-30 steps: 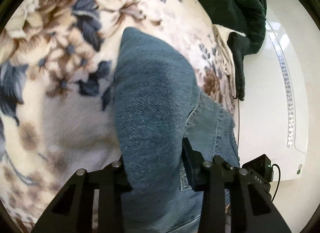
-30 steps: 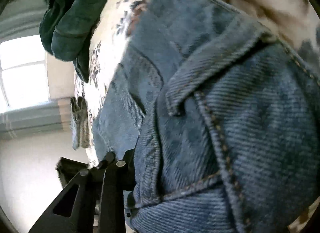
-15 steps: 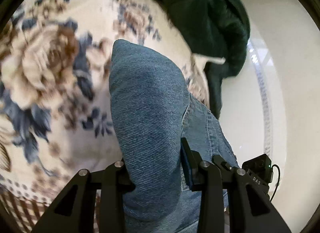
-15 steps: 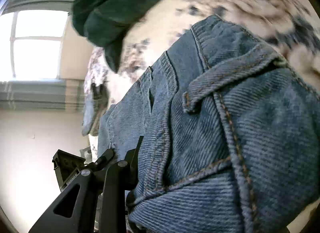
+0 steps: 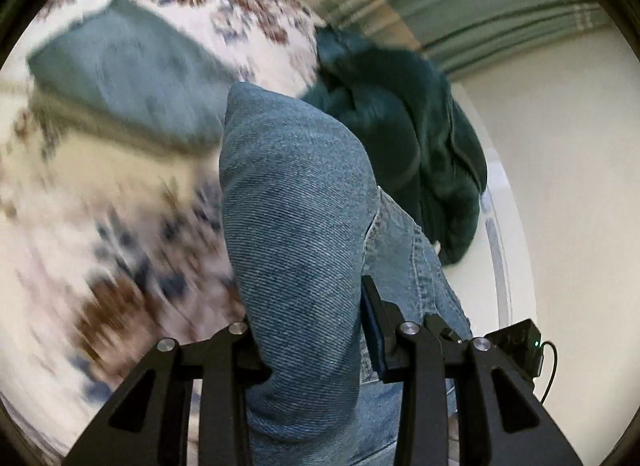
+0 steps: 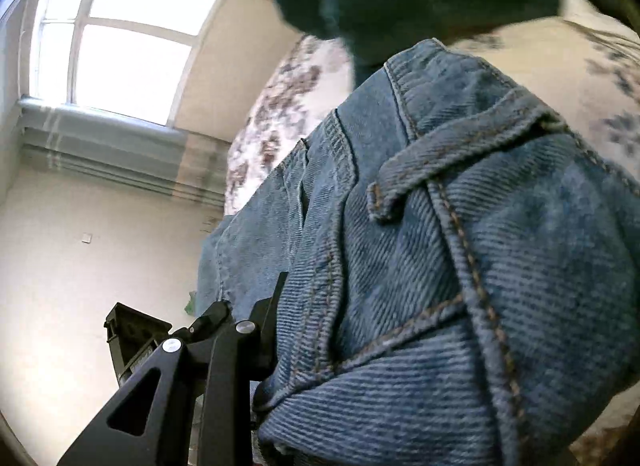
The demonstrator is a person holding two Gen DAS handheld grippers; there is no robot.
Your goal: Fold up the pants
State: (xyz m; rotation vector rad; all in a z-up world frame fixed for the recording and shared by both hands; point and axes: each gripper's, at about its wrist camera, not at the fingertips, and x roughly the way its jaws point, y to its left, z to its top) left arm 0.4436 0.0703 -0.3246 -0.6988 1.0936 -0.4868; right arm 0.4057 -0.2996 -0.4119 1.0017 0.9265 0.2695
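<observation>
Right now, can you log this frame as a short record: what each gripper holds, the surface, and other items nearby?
left gripper: shut on jeans, denim bunched between the fingers
right gripper: shut on jeans at the waistband, by a belt loop
surface: floral blanket, blurred
nearby: dark green garment behind the jeans; folded teal cloth on the blanket
background: window
</observation>
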